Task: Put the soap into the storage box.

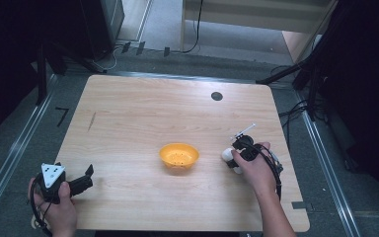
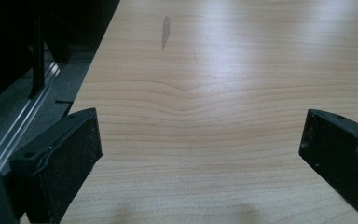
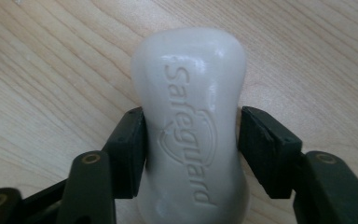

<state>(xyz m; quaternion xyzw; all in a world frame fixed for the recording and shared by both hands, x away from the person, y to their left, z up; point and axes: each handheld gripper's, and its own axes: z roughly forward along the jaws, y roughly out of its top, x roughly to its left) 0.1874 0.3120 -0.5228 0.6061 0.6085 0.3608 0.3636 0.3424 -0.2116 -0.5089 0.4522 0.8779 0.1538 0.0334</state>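
A white bar of soap (image 3: pixel 191 70) stamped "Safeguard" lies flat on the wooden table (image 1: pixel 128 123), right of centre. My right gripper (image 3: pixel 191 135) is shut on it, with both black pads pressed against its narrow waist. In the high view the soap (image 1: pixel 225 154) peeks out on either side of the right gripper (image 1: pixel 233 160), which a hand holds from above. An orange bowl (image 1: pixel 178 165) sits just left of it, near the table's middle. My left gripper (image 1: pixel 85 178) rests at the front left corner, jaws wide open over bare wood (image 2: pixel 200 144).
A small black round mark (image 1: pixel 216 96) lies near the table's far edge. A dark streak (image 1: pixel 92 121) marks the wood at the left. Black stands, cables and metal floor rails surround the table.
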